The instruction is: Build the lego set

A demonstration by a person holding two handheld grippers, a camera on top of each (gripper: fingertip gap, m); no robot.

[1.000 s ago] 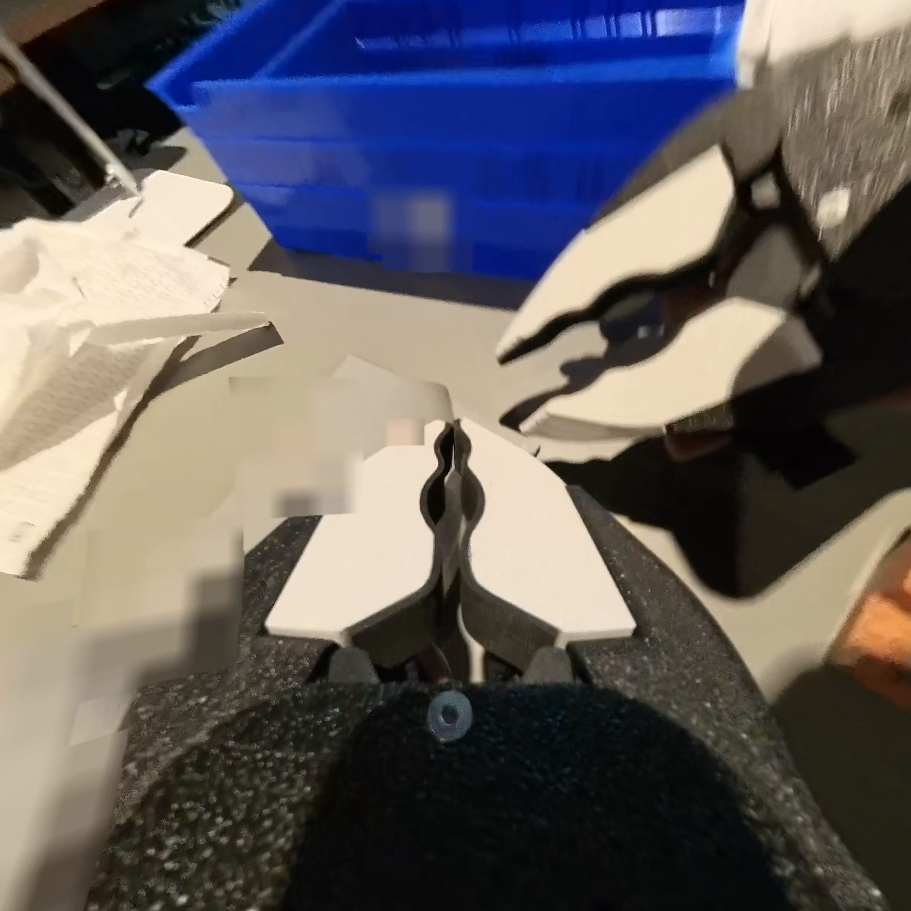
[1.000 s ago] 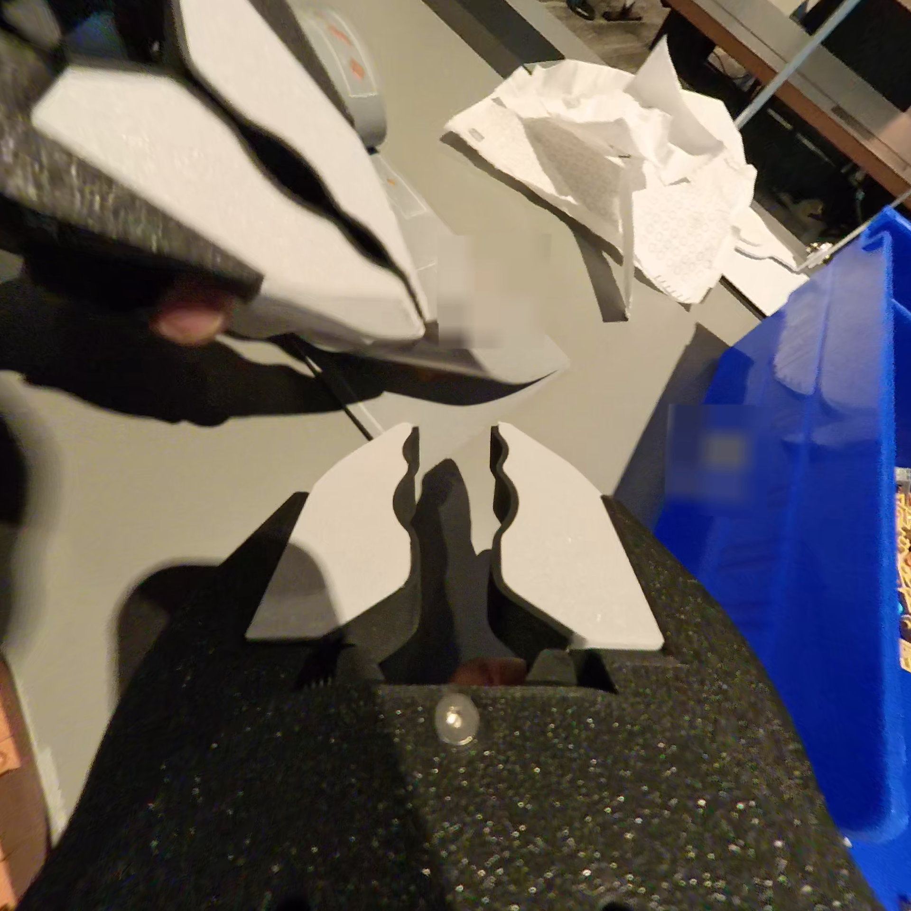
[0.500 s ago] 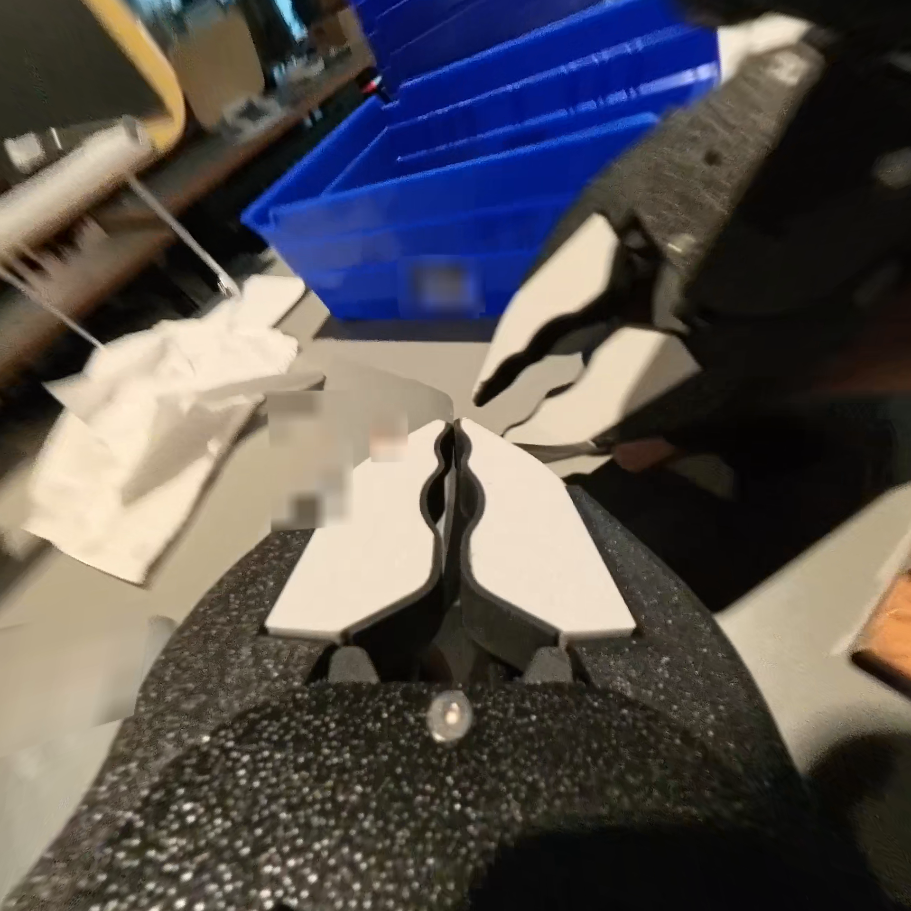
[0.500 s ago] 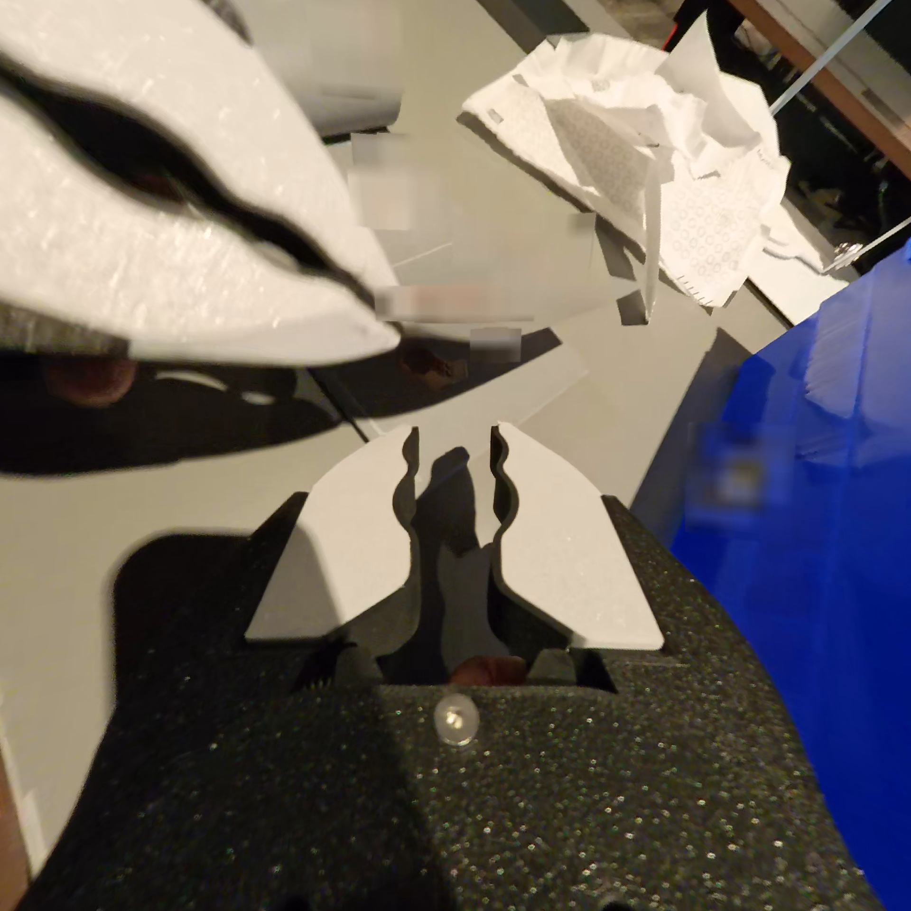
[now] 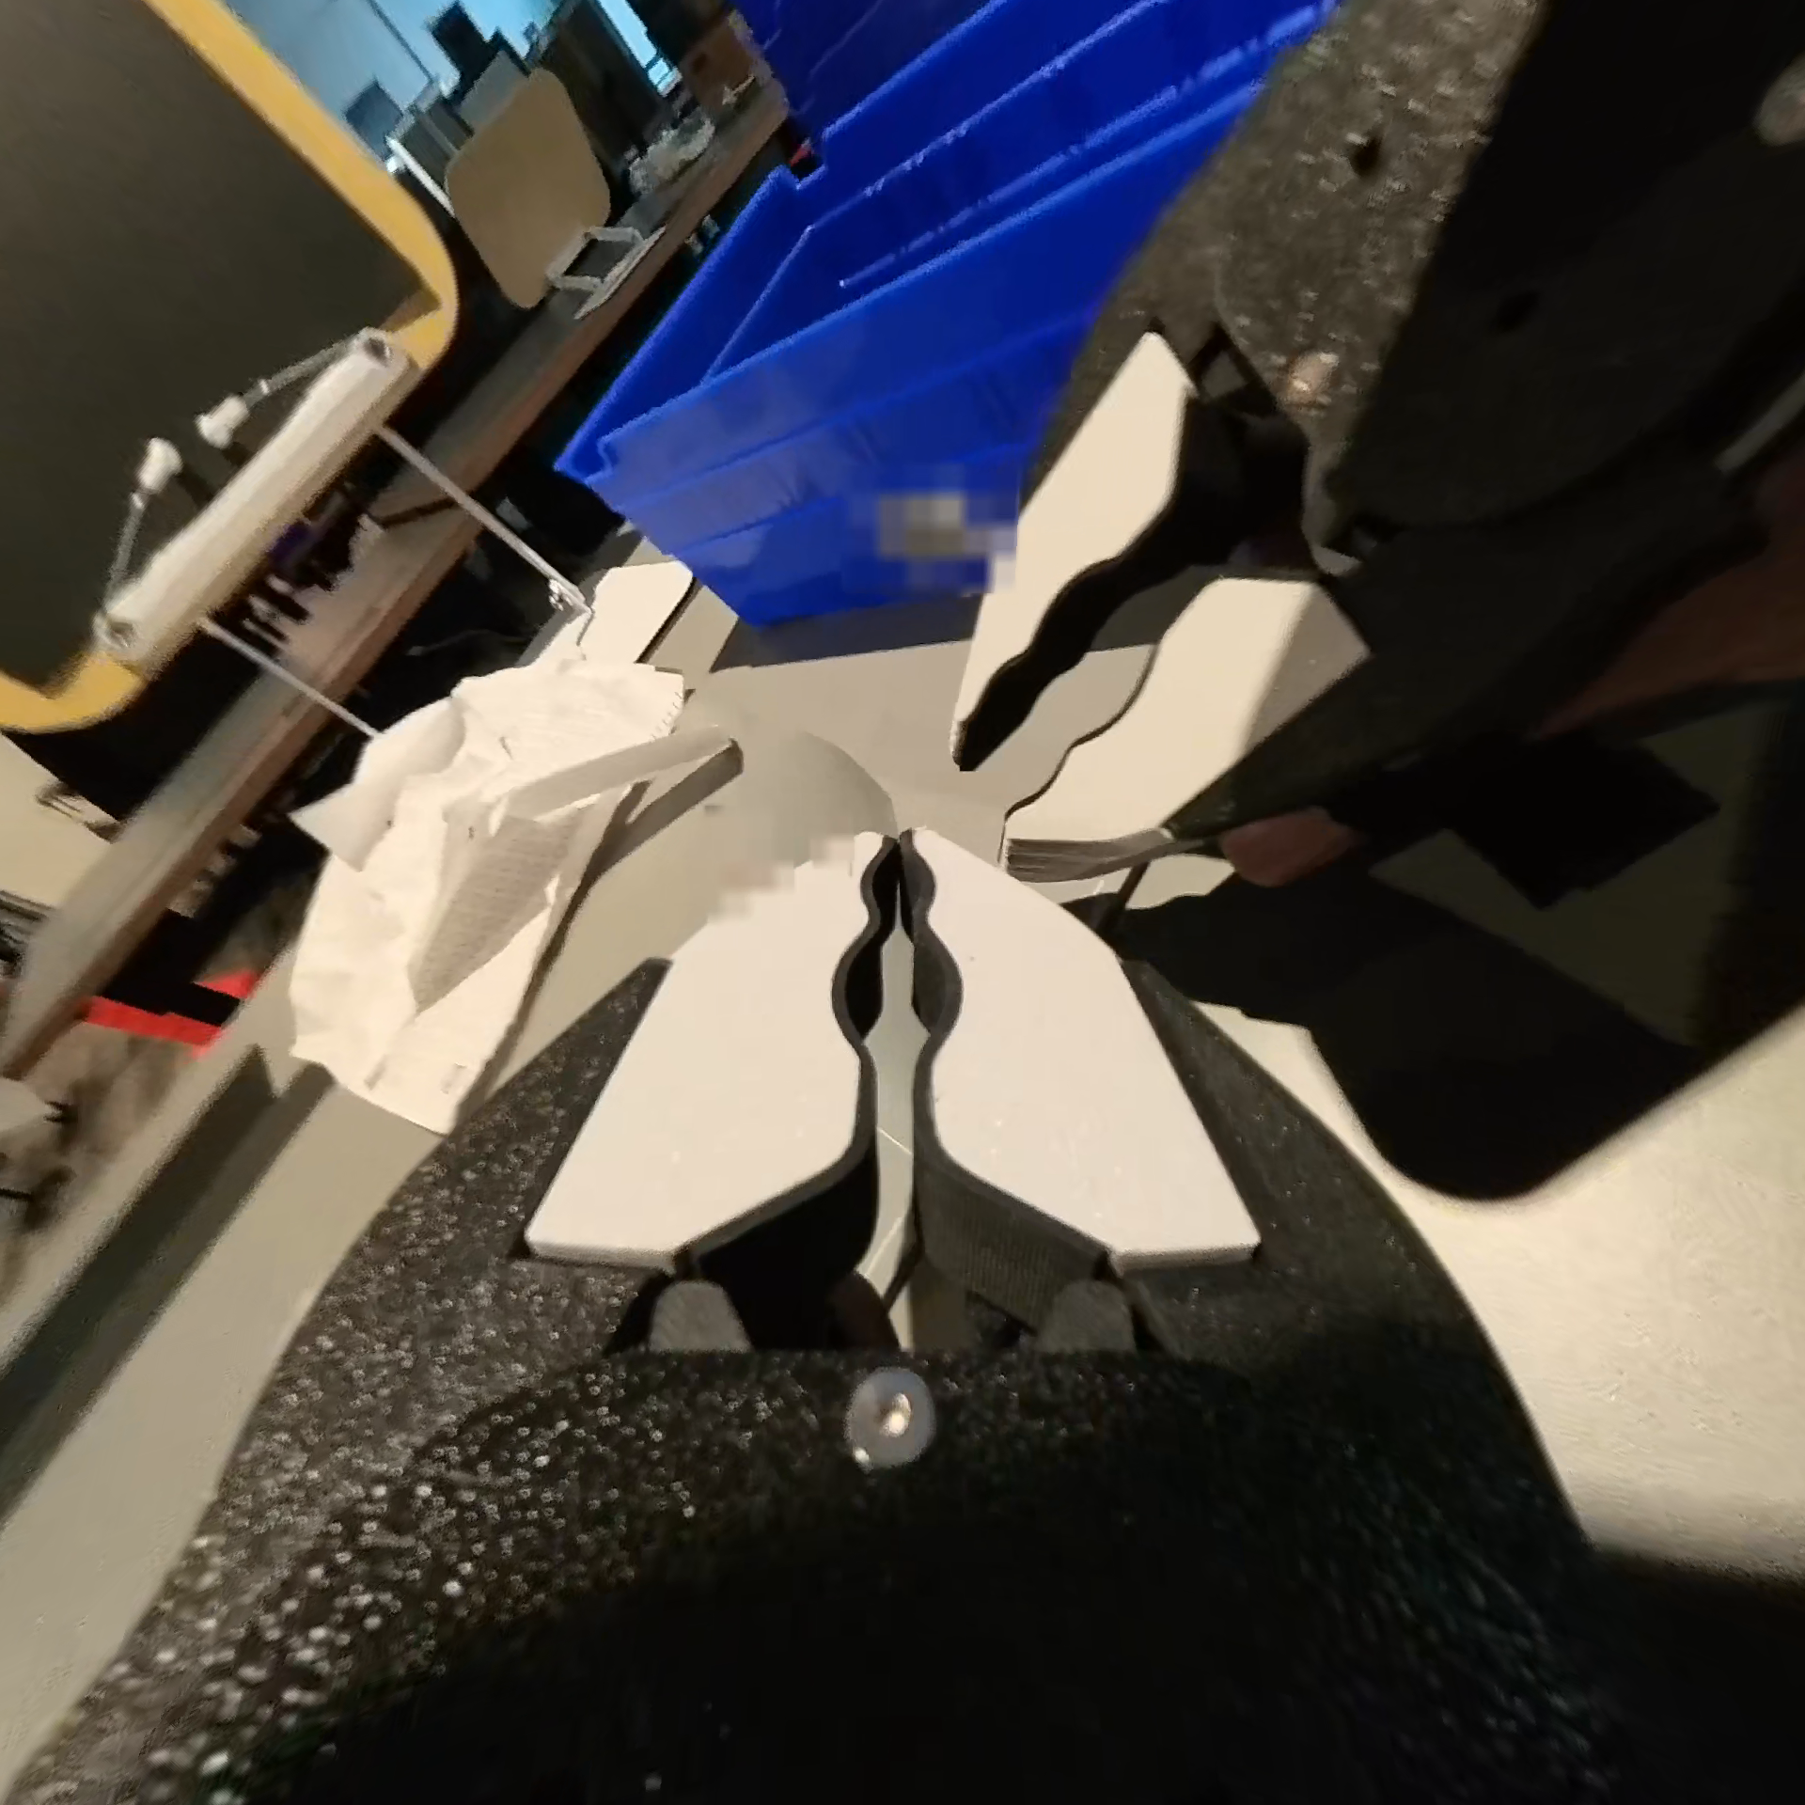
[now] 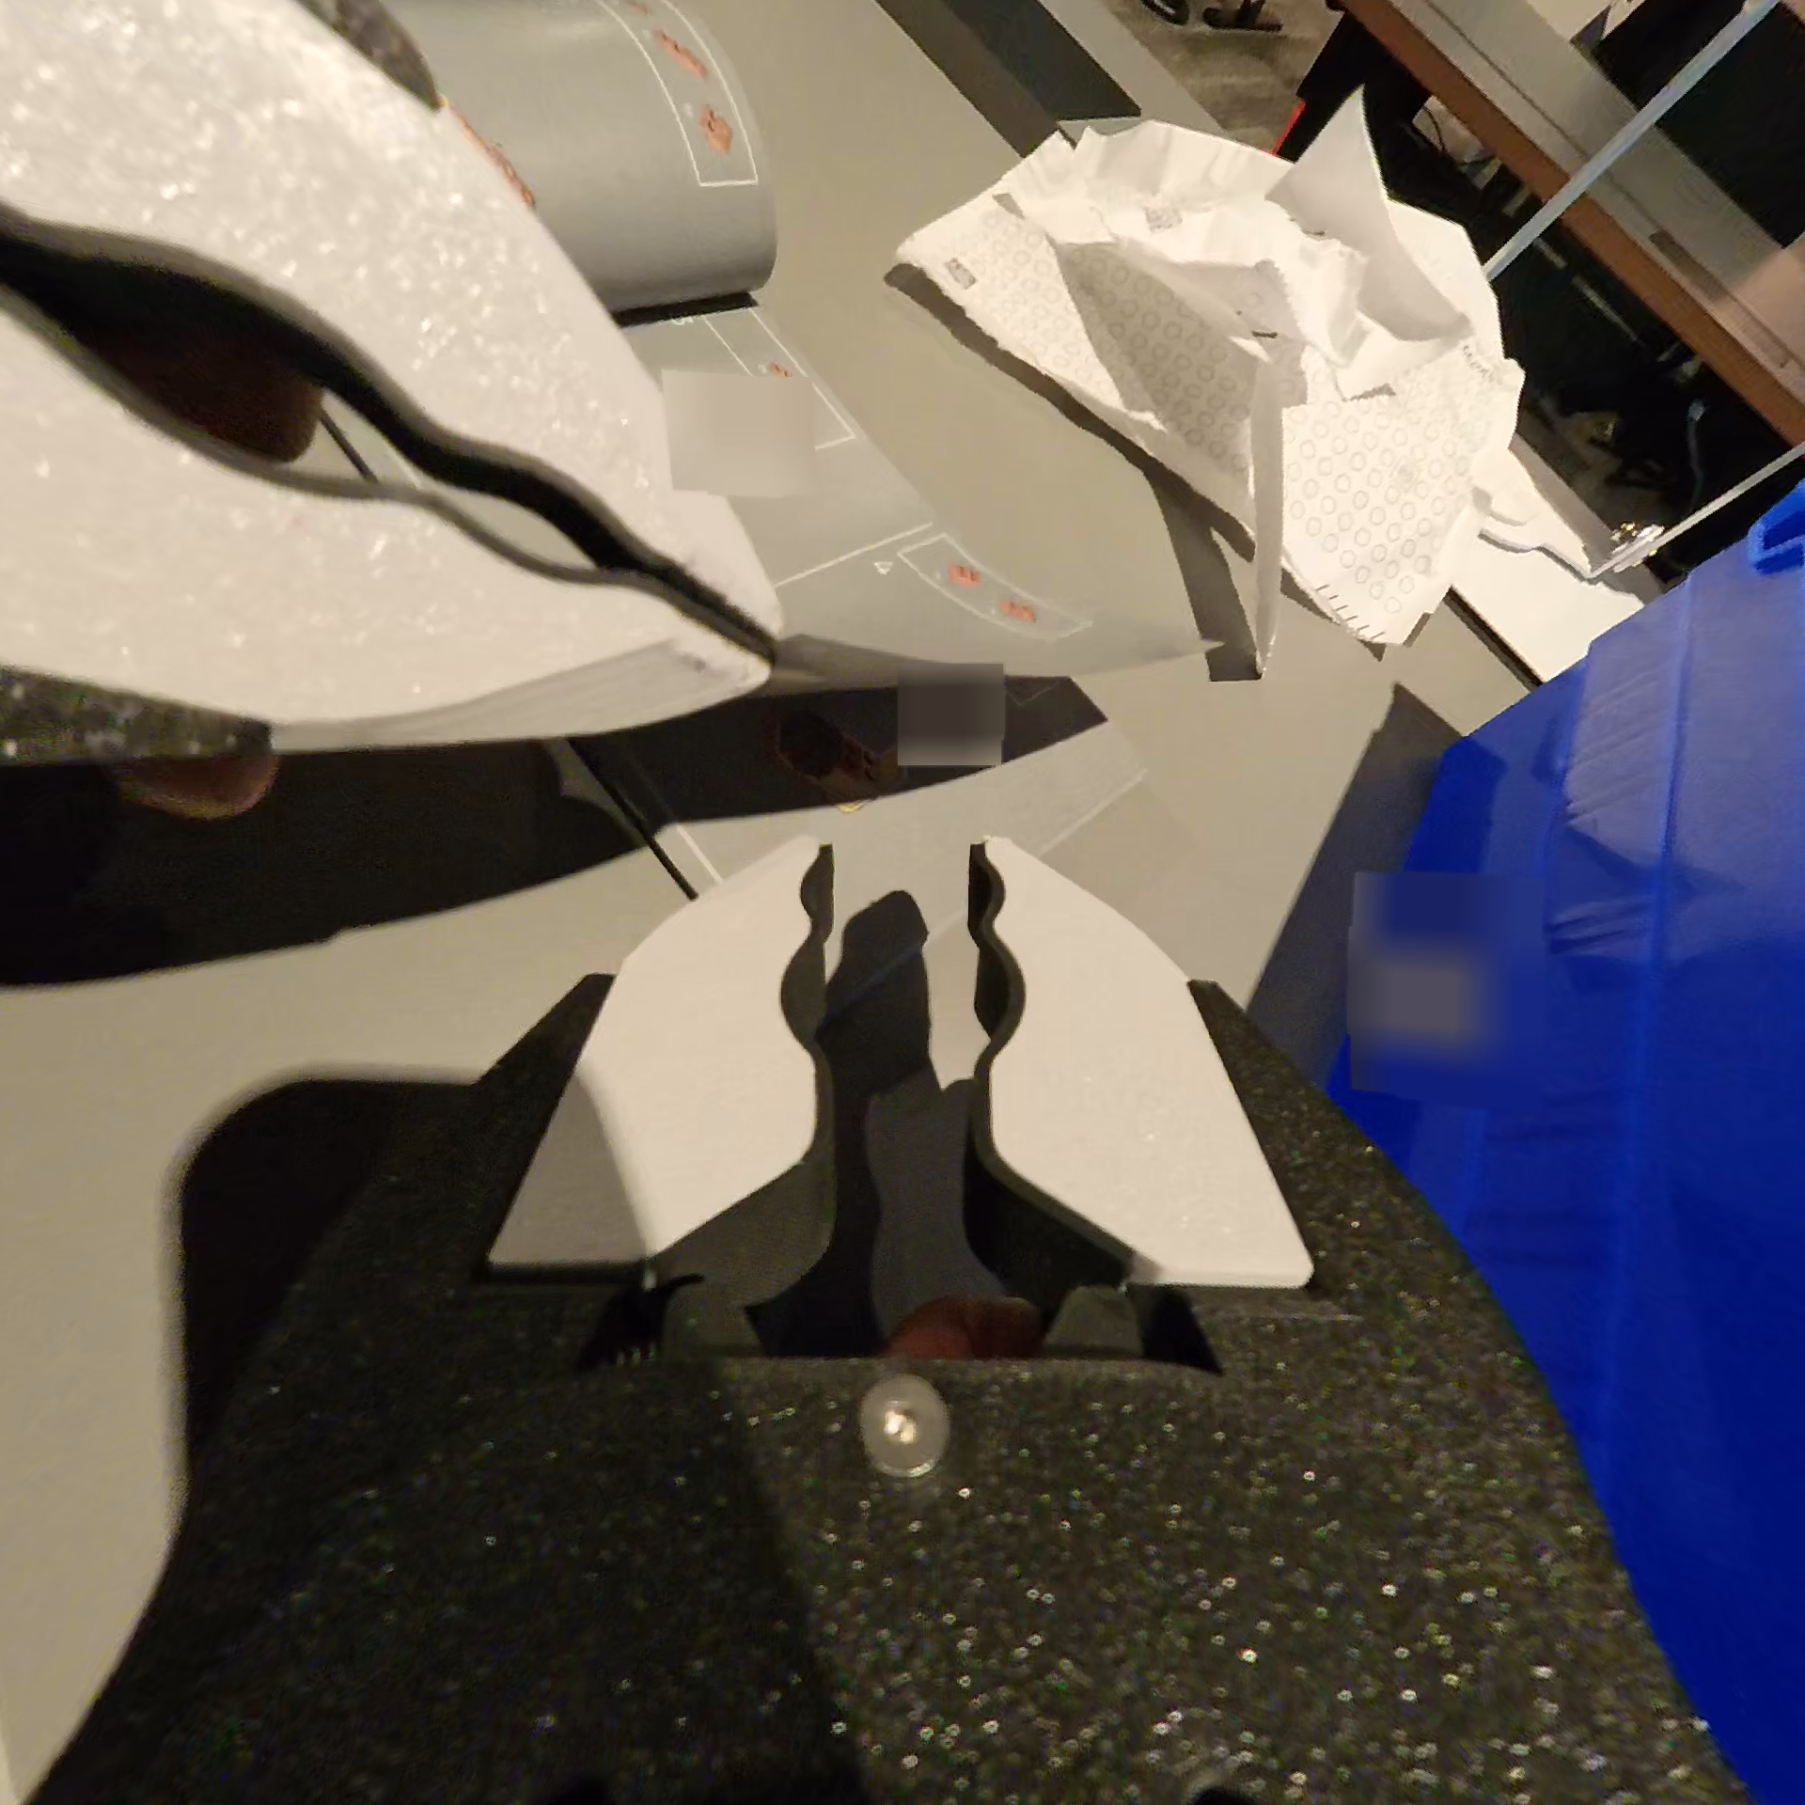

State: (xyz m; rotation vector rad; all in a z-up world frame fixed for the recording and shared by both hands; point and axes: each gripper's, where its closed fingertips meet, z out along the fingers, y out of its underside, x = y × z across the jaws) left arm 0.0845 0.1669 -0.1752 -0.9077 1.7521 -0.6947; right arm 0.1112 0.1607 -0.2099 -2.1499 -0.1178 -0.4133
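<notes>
Lego instruction booklet [image 6: 860,527]: grey pages printed with small reddish-brown part pictures. It lies open on the grey table [image 6: 293,1026], with its upper leaves lifted and curling. It sits left of centre in the right wrist view.

Left gripper [image 6: 762,645]: far left in the right wrist view, white fingers on a black speckled body. Its jaws are pressed together on the edge of a booklet page. In the left wrist view the same tips [image 5: 899,840] meet with a thin grey sheet between them, and the page arches just past them.

Right gripper [image 6: 899,850]: centre, low over the table, jaws apart and holding nothing. The booklet's lower corner lies just ahead of its tips, not touching them. In the left wrist view it [image 5: 982,772] hangs just beside the left gripper's tips, above the stacked page edges.

Crumpled white paper [image 6: 1367,440]: right of the booklet, patterned with small circles, resting on the table near its far edge.

Blue bin [image 6: 1612,977]: far right, standing on the table close beside the right gripper.
</notes>
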